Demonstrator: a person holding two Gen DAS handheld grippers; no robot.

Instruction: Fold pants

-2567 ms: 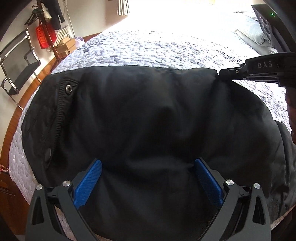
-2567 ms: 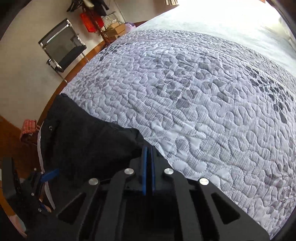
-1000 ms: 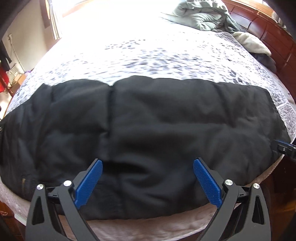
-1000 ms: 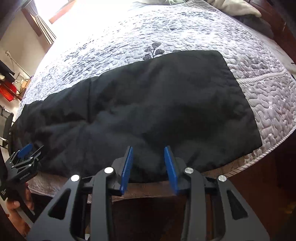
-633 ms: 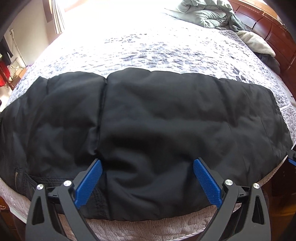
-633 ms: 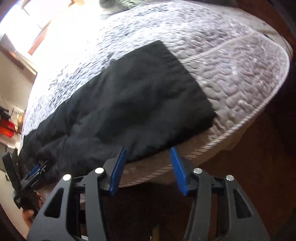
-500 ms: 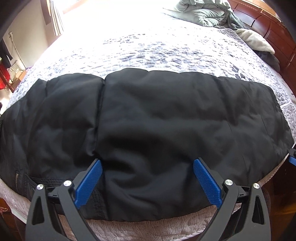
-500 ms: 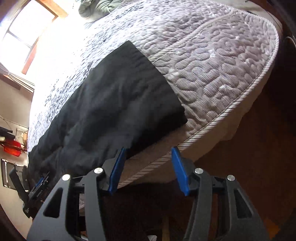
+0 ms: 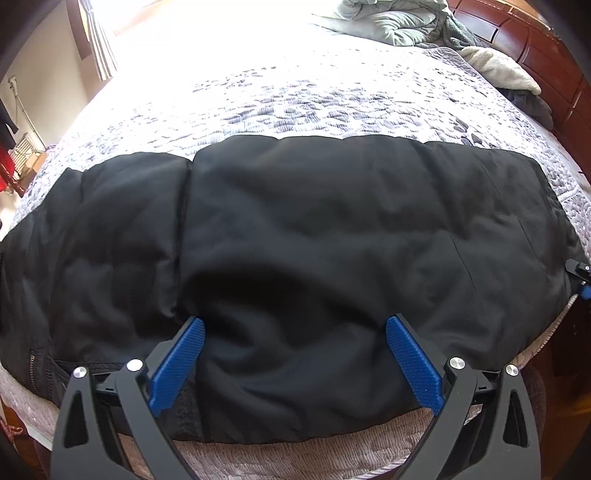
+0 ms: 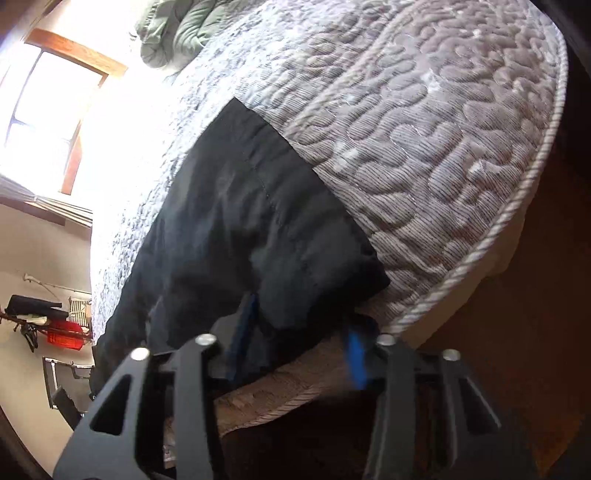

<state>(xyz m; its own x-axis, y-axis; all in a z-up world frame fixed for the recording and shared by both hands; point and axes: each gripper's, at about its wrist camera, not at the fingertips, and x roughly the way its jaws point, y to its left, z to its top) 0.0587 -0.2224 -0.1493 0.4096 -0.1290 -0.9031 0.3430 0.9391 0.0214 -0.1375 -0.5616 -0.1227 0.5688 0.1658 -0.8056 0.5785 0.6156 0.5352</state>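
Black pants [image 9: 314, 251] lie folded lengthwise across the near side of a quilted bed. My left gripper [image 9: 293, 328] is open, its blue pads wide apart above the pants' near edge at mid-length. My right gripper [image 10: 299, 332] is open at the hem end of the pants [image 10: 258, 240], its jaws on either side of the near hem corner at the bed's edge. The right gripper's tip also shows at the far right of the left wrist view [image 9: 581, 273].
The grey-white quilted mattress [image 9: 332, 99] stretches beyond the pants. A crumpled green-grey blanket [image 9: 391, 18] and a wooden headboard [image 9: 535, 40] lie at the far right. A window [image 10: 48, 92], a clothes rack [image 10: 44, 321] and a chair [image 10: 62, 384] stand at the left.
The right gripper has let go of the pants' far edge, opened, and swung round to the near hem corner at the bed's edge. The left gripper has stayed open and shifted little.
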